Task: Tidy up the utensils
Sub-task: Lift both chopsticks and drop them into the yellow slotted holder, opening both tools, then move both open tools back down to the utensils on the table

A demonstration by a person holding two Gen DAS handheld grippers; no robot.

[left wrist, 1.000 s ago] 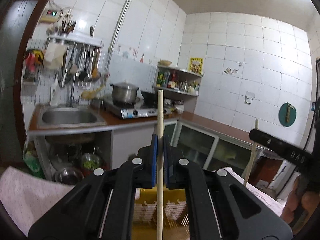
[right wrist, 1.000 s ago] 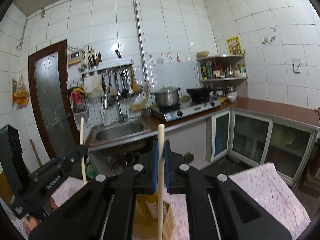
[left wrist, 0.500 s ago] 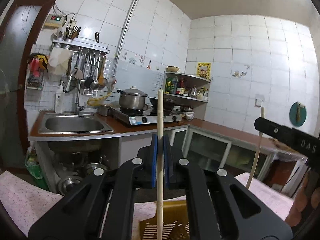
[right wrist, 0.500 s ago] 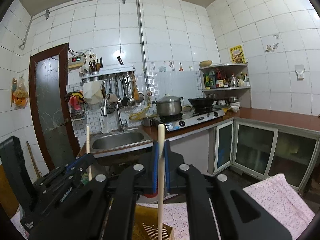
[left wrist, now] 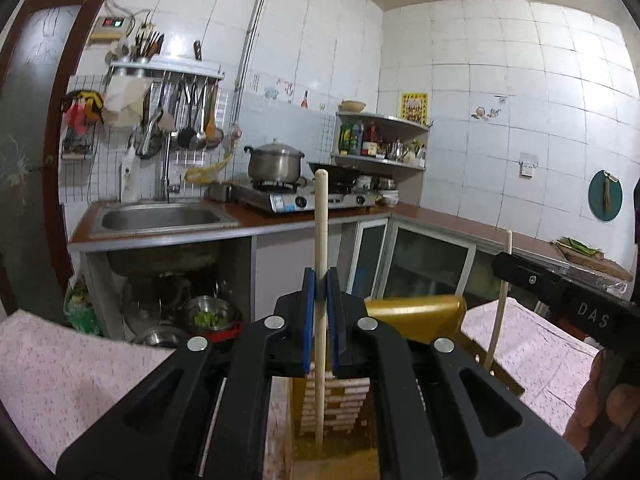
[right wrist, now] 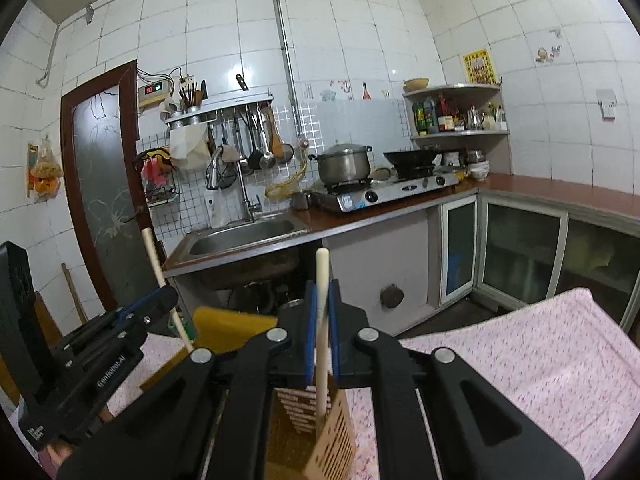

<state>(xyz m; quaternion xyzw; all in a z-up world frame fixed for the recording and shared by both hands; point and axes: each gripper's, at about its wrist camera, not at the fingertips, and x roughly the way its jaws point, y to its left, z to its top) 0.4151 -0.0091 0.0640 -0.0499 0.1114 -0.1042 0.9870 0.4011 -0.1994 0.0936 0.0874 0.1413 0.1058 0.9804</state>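
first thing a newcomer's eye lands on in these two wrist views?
Dead centre in each view, a pale wooden chopstick stands upright, clamped between blue pads: one in the left gripper, one in the right gripper. Both lower ends dip toward a yellow slotted utensil holder on the pink patterned tablecloth. Behind, a steel pot sits on the stove beside the sink.

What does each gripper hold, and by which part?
The left gripper clamps a wooden chopstick at mid-shaft; the right gripper clamps another chopstick just below its top end. Both stand upright.
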